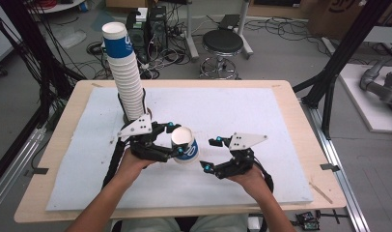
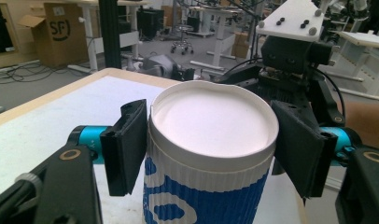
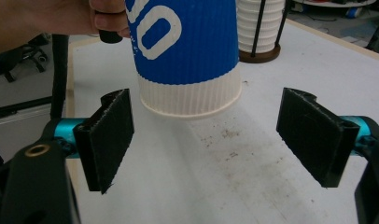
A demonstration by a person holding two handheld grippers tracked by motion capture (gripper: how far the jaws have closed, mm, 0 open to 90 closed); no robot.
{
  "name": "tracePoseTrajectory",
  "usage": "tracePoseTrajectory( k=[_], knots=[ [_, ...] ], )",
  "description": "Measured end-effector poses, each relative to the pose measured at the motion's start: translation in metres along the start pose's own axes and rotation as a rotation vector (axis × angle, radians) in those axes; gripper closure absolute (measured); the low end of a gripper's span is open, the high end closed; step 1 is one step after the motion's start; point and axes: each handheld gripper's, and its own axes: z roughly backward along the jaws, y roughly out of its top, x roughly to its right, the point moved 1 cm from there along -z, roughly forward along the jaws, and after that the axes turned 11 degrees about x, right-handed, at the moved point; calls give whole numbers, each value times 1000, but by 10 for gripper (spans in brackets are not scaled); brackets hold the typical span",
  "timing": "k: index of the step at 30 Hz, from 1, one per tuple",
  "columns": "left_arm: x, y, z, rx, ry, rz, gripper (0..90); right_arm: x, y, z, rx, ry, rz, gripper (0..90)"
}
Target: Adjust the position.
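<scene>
The left gripper clamps the paper cup (upside down, lifted), which could crumple if squeezed; the right gripper waits, spread wide.

A blue-and-white ribbed paper cup sits between the left claw and right claw, before the tall stack of paper cups on the table.

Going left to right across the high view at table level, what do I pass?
Stack of cups in its holder → left gripper → single cup it holds → right gripper, jaws apart, holding nothing.
</scene>
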Motion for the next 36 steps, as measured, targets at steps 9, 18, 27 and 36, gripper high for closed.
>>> tracePoseTrajectory(
  k=[9, 18, 27, 36],
  knots=[
    [5, 0, -11, -7, -46, 17, 305, 0, 0, -4, 17, 23, 8, 193],
    [7, 0, -16, 17, -83, 51, 307, -2, 0, -12, 30, 61, -2, 192],
    [8, 0, -17, 43, -104, 72, 307, -6, 0, -16, 30, 82, 10, 194],
    [8, 1, -15, 51, -105, 75, 309, -5, 2, -13, 45, 108, 11, 293]
  ],
)
